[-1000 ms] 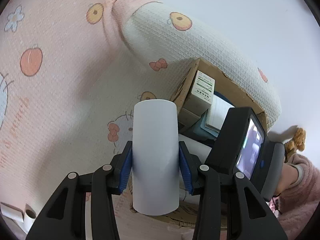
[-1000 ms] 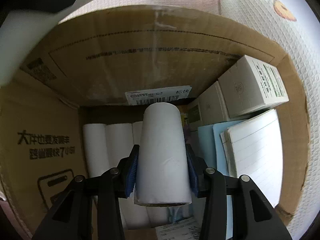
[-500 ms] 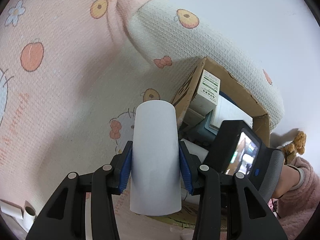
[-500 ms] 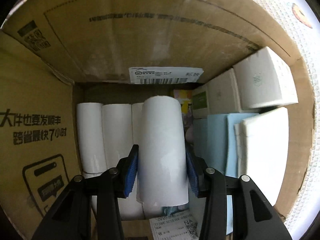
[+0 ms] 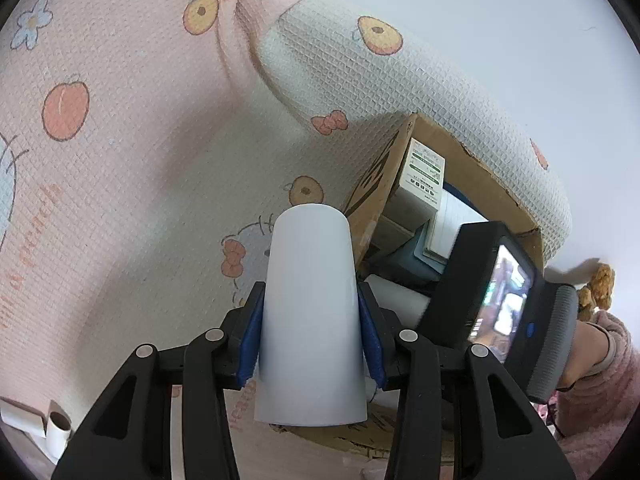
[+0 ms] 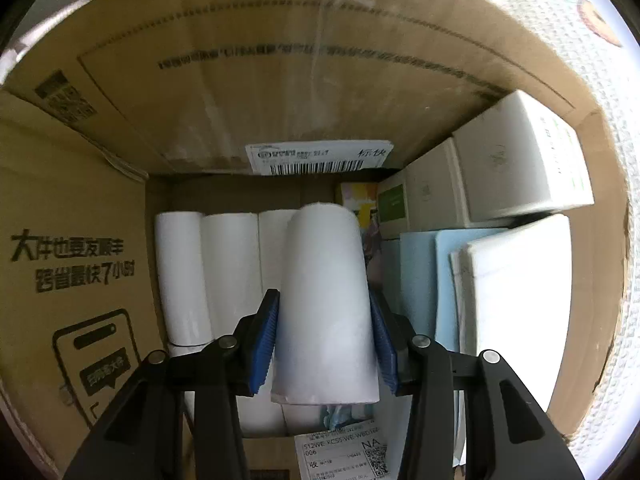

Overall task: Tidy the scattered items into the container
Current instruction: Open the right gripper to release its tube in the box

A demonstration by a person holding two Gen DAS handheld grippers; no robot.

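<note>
Deeper into the cardboard box (image 6: 100,208) than a second ago, the right gripper (image 6: 325,344) now carries its paper roll (image 6: 325,300) low over the row of rolls (image 6: 208,268) lying along the box's left side, jaws clenched on it. Outside the box, just off its near-left corner, the left gripper (image 5: 311,332) hangs clamped on a second roll (image 5: 311,312) above the pink bedspread (image 5: 120,140). The risk I see: letting go too high could send the roll bouncing onto the blue notebooks (image 6: 420,280) at the box's right, or crush the soft paper.
</note>
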